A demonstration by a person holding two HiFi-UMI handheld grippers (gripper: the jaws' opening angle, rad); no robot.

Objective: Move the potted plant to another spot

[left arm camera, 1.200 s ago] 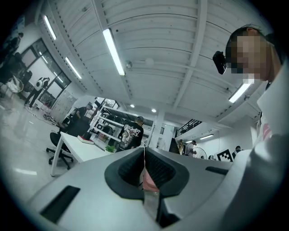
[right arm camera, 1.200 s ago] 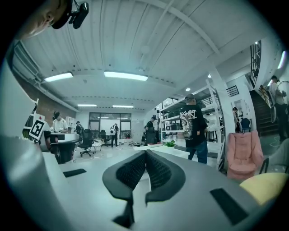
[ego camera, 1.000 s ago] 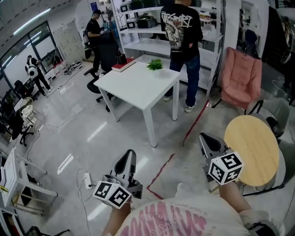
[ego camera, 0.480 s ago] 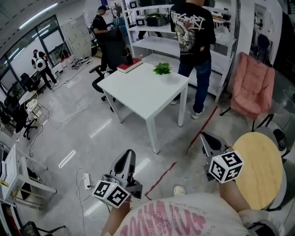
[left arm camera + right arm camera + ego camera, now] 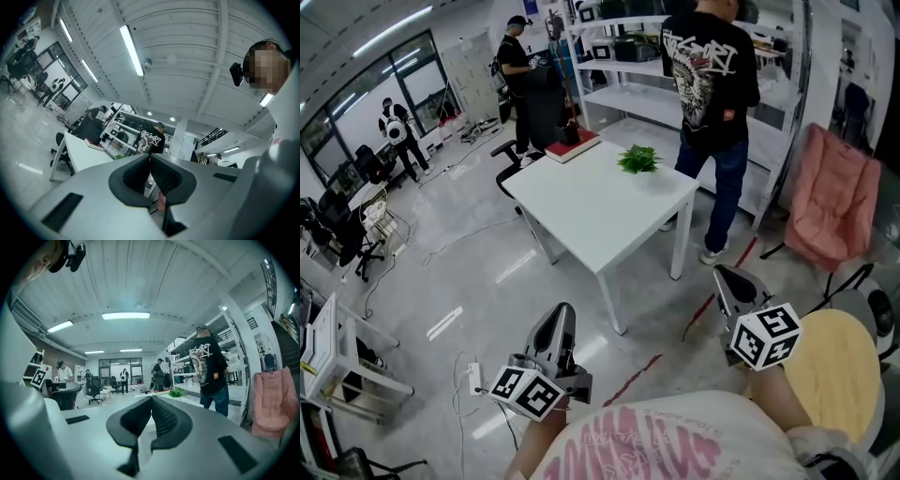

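left gripper (image 5: 563,314): i hold it low at my near left, over the floor; its jaws are together, tips meeting, nothing between them.
right gripper (image 5: 724,275): low at my near right; jaws pressed together as well, empty.
potted plant (image 5: 638,159): small and green, upright on the far part of the white table (image 5: 600,220), near the edge where a person stands; well apart from both grippers.
white table: square, ahead of me across open floor.
red book (image 5: 573,145): lies on the table's far left corner, apart from the plant.
person in black shirt (image 5: 712,84): stands just beyond the table, back to me, facing the white shelves (image 5: 623,92).
pink chair (image 5: 830,202): off to the right, beside the shelves.
round wooden table (image 5: 836,370): at my near right, close by the right gripper.
right gripper view: the plant shows small, just right of the closed tips.
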